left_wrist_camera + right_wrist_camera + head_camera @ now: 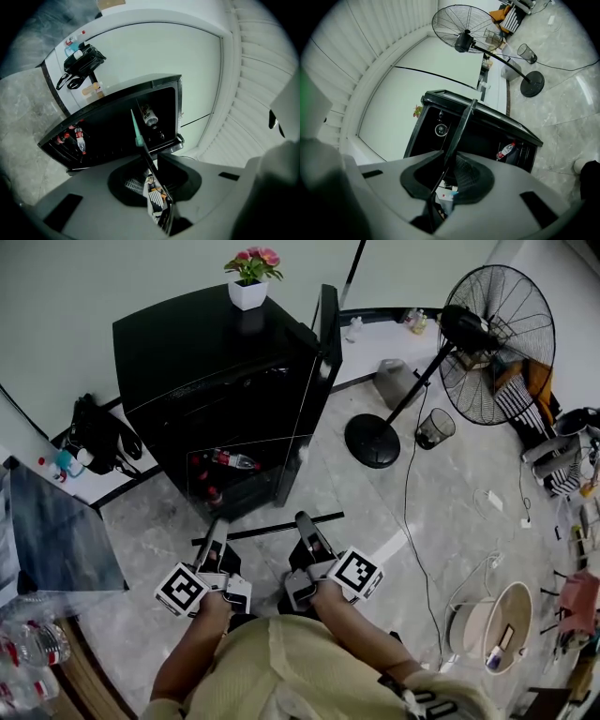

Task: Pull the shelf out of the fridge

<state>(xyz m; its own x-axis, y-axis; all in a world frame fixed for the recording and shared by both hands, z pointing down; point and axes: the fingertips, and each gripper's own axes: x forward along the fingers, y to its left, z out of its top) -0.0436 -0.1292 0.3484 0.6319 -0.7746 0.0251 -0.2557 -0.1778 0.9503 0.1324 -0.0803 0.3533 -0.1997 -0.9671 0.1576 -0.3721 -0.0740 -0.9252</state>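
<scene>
The black mini fridge (211, 362) stands with its door (328, 324) swung open to the right. The shelf (267, 528), a clear glass plate with a dark front strip, is outside the fridge, in front of its opening and above the floor. My left gripper (214, 540) is shut on the strip's left part and my right gripper (307, 529) on its right part. In the left gripper view the shelf (137, 129) runs edge-on, greenish, between the jaws of the left gripper (149, 161). In the right gripper view the shelf (461, 124) is a dark bar pinched in the right gripper (449, 164).
Bottles (230, 461) lie low inside the fridge. A white flower pot (249, 285) stands on top. A pedestal fan (487, 334) with a round base (373, 441) and a small bin (435, 427) stand to the right. A black bag (94, 437) sits at the left.
</scene>
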